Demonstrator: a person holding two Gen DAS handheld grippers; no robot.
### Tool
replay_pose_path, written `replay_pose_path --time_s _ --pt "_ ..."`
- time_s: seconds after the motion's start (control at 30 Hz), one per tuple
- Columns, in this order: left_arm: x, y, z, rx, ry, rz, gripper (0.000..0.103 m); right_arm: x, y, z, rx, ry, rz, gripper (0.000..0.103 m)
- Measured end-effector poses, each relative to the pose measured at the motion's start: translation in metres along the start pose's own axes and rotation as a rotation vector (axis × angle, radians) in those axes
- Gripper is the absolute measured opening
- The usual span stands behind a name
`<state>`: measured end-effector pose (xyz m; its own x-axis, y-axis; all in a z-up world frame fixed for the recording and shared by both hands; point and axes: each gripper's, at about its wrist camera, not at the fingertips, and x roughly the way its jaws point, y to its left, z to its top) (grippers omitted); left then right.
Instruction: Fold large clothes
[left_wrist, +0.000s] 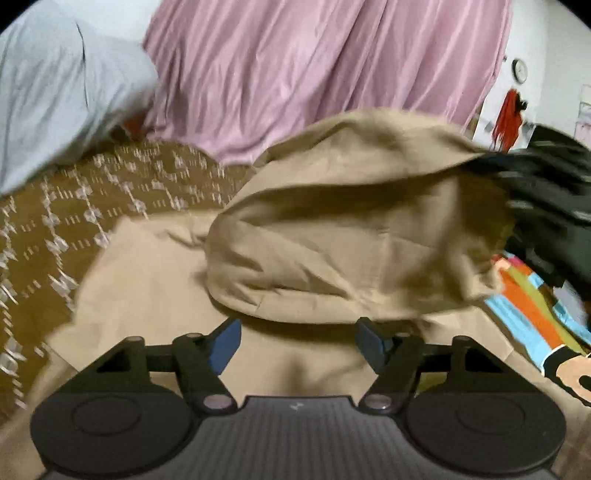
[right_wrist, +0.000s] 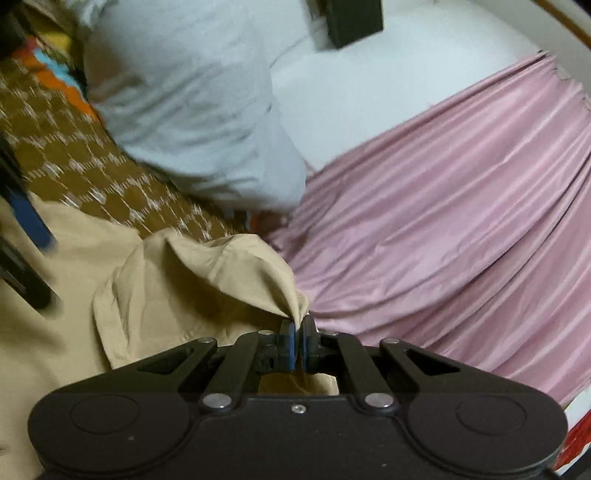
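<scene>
Right gripper (right_wrist: 298, 334) clamped on a pinched corner of the tan garment (right_wrist: 192, 280) — lifted flap ahead of the left gripper (left_wrist: 297, 341), jaws apart, nothing between. Best carried across taut, edges aligned before release.

Ahead of me a pink pleated curtain (left_wrist: 303, 74), a pale blue pillow (right_wrist: 192, 110) on my brown patterned bedspread (left_wrist: 74, 221), a bright cartoon-print sheet (left_wrist: 535, 314), a round wall clock (left_wrist: 520, 71), white wall (right_wrist: 369, 85)
</scene>
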<state>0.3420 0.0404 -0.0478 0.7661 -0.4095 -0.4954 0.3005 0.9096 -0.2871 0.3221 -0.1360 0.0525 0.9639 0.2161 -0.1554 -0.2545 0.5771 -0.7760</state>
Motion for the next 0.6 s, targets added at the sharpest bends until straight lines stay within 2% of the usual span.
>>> replay_pose_path --time_s 0.03,0.1,0.17,0.27,0.33,0.47,0.5,0.6 --pt "0.01 -0.004 -0.002 0.003 0.022 0.03 0.071 -0.014 0.001 -0.002 0.017 -0.007 0.002 0.002" --pt "0.031 -0.012 -0.004 0.022 0.078 0.137 0.062 -0.041 0.006 -0.006 0.042 -0.02 0.003 0.002" --pt "0.047 -0.015 -0.004 0.015 0.129 0.207 0.059 -0.063 0.012 -0.01 0.066 -0.01 0.022 0.002" --pt "0.042 -0.016 -0.003 0.033 0.124 0.234 0.059 -0.089 0.028 -0.018 0.065 0.041 0.064 0.005" --pt "0.031 -0.016 -0.001 0.048 0.118 0.249 0.06 -0.106 0.035 -0.024 0.075 0.074 0.095 0.015" --pt "-0.003 0.005 -0.003 -0.009 0.157 0.178 0.07 -0.136 0.029 -0.03 0.151 0.128 0.105 0.055" --pt "-0.01 0.013 -0.001 -0.043 0.167 0.154 0.071 -0.14 0.024 -0.033 0.183 0.146 0.104 0.06" --pt "-0.029 0.042 0.01 -0.223 0.158 0.045 0.073 -0.142 0.006 -0.045 0.294 0.236 0.12 0.064"
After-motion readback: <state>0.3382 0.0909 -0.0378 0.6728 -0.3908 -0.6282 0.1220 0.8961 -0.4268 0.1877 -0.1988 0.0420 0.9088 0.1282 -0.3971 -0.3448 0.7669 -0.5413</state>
